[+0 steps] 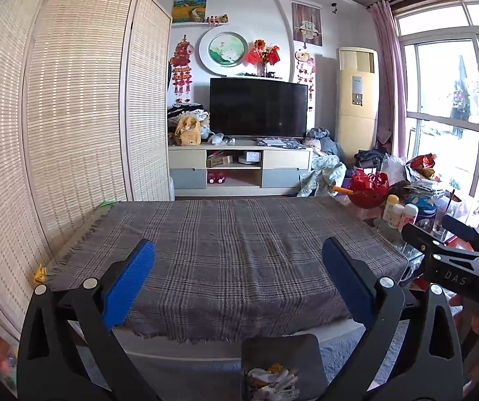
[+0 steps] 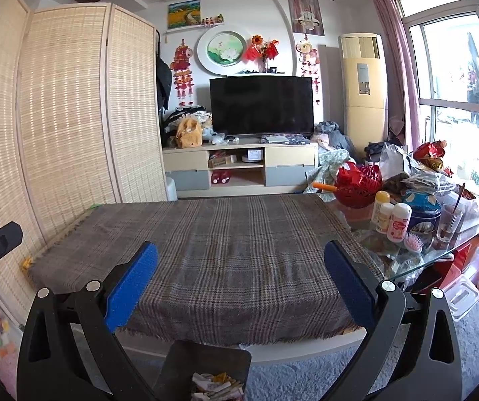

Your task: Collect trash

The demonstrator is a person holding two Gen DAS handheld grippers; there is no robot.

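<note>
A dark grey trash bin (image 1: 282, 361) stands on the floor in front of the table, with crumpled white and yellow trash (image 1: 272, 381) inside; it also shows in the right wrist view (image 2: 206, 367) with its trash (image 2: 217, 386). The table carries a grey plaid cloth (image 1: 232, 250) (image 2: 226, 254). My left gripper (image 1: 237, 280) is open and empty above the cloth's near edge. My right gripper (image 2: 239, 282) is open and empty beside it. A small yellow scrap (image 1: 39, 274) lies at the cloth's left corner by the screen, also seen in the right wrist view (image 2: 27, 262).
A bamboo folding screen (image 1: 72, 117) runs along the left. A TV (image 1: 257, 107) on a cabinet stands behind. The glass table part at right holds a red basket (image 2: 358, 183), bottles (image 2: 399, 217), a tin and a glass (image 2: 450, 222). A blue rug (image 2: 306, 377) covers the floor.
</note>
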